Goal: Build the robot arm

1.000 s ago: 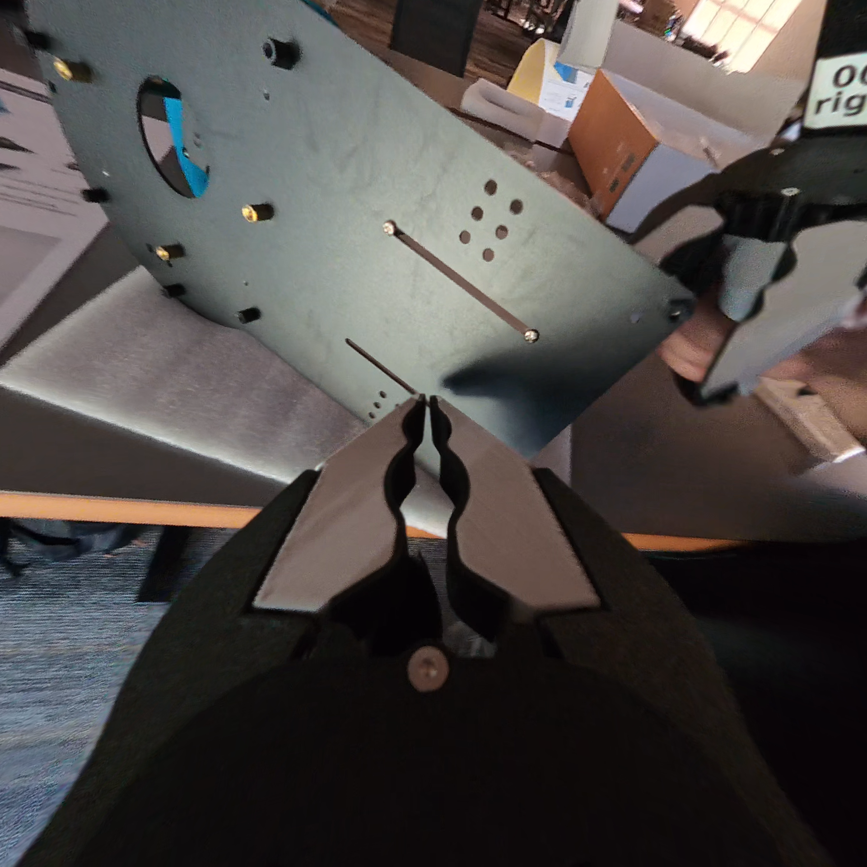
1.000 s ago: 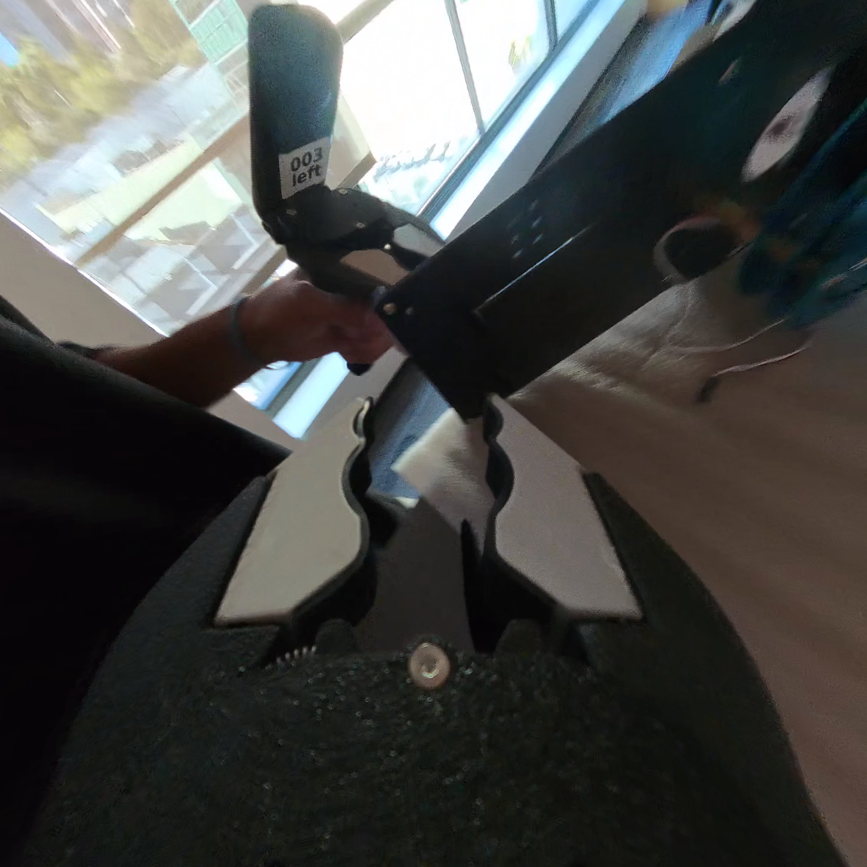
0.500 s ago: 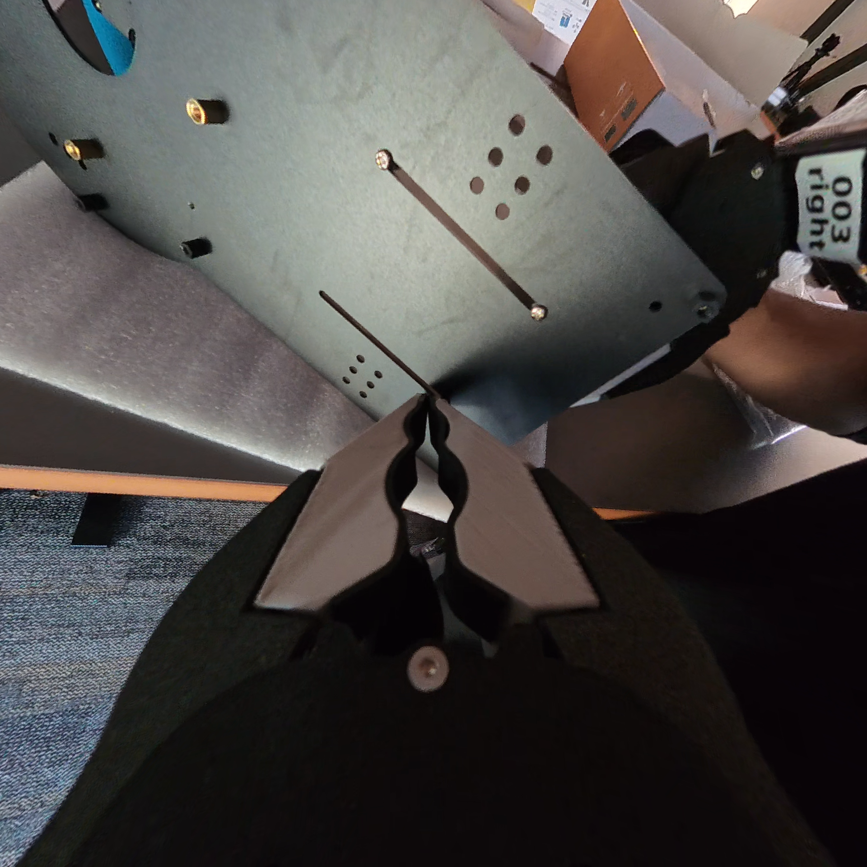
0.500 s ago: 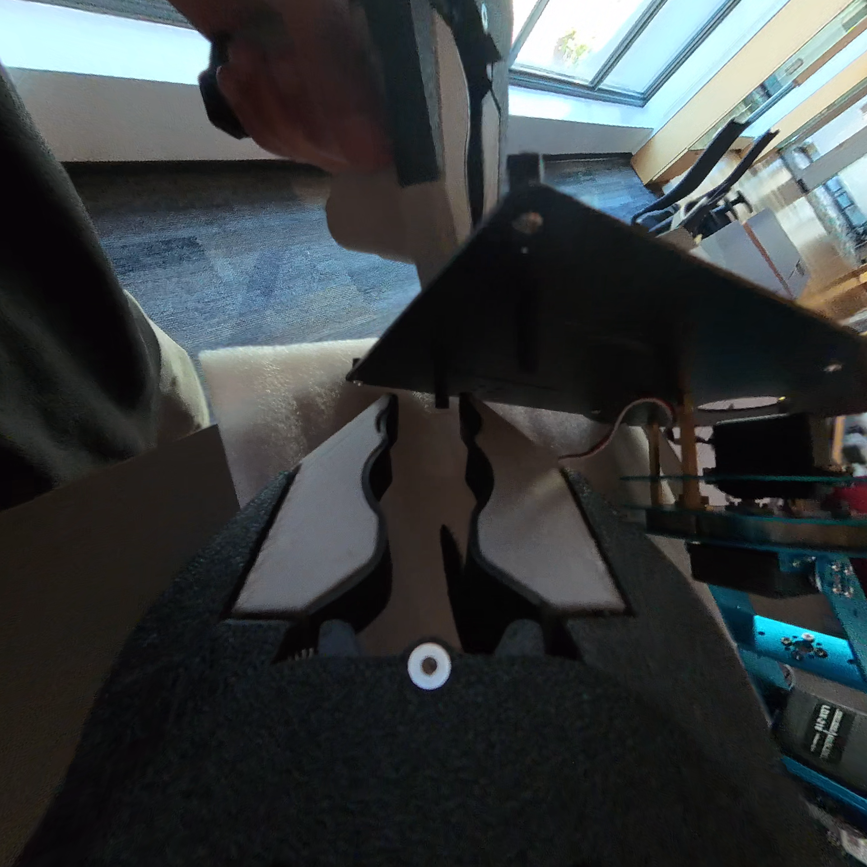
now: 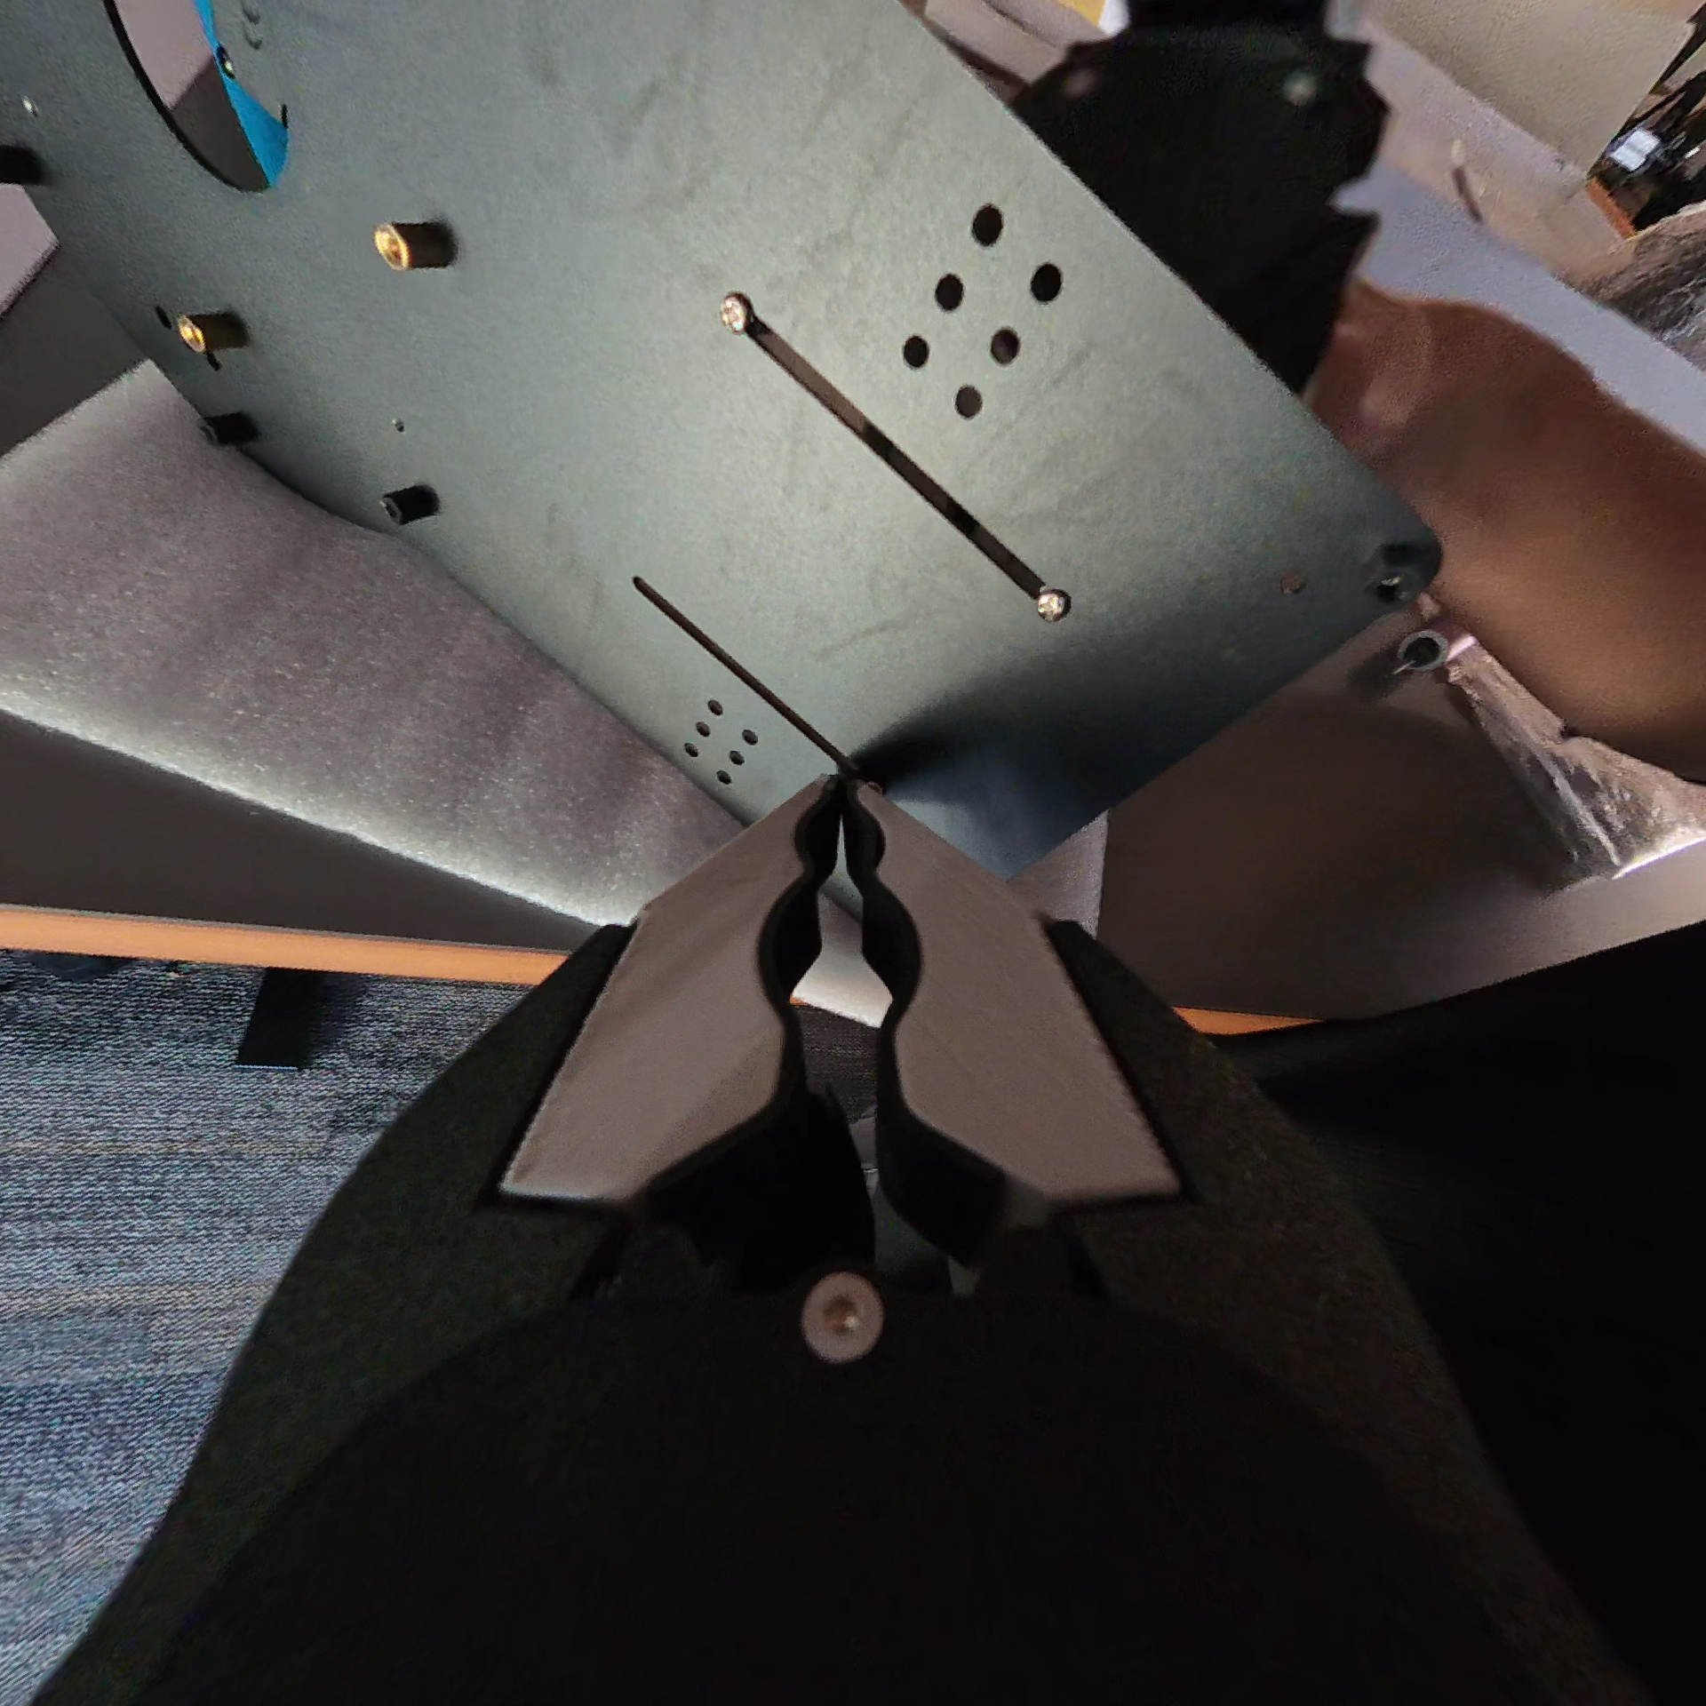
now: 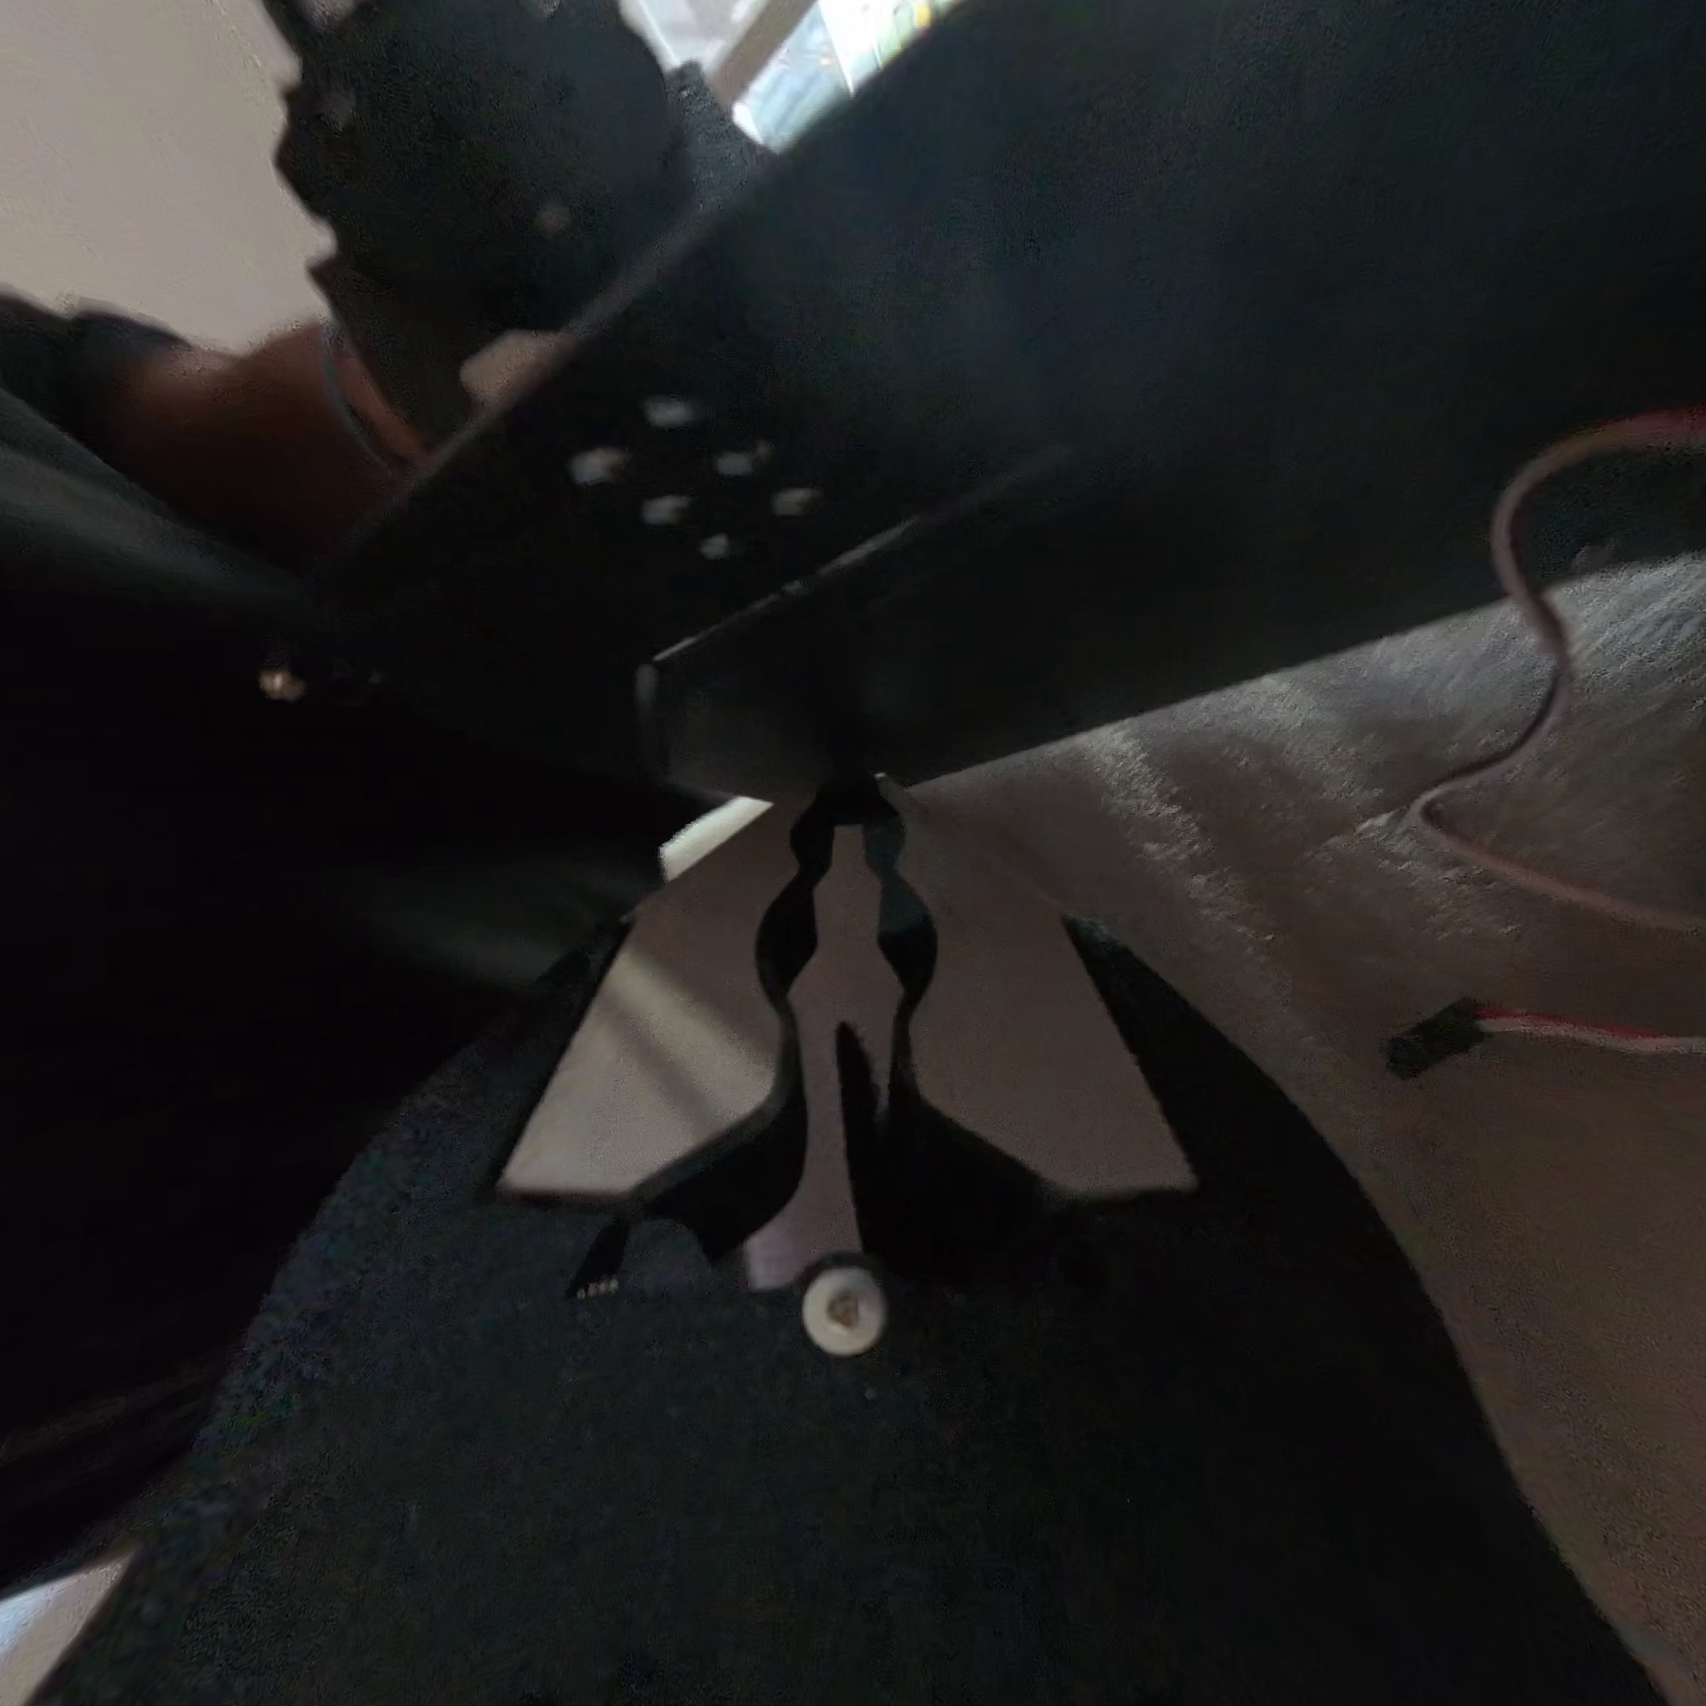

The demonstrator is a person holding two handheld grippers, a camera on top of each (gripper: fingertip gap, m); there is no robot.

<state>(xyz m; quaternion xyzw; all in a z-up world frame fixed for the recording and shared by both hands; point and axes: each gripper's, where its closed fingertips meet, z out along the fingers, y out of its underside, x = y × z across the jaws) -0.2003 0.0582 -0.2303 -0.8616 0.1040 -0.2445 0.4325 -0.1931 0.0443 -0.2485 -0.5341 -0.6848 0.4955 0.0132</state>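
Left wrist view: left tongs (image 5: pixel 845 785) pinched on near edge of tilted black chassis plate (image 5: pixel 738 369), raised over grey foam sheet (image 5: pixel 277 665) on tabletop (image 5: pixel 277 942); right tongs (image 6: pixel 854 794) nipping another edge, sharing the load.

Blue-grey carpet (image 5: pixel 138 1154) lies below an orange-edged table (image 5: pixel 277 942); a bright window (image 6: pixel 812 74) shows behind.
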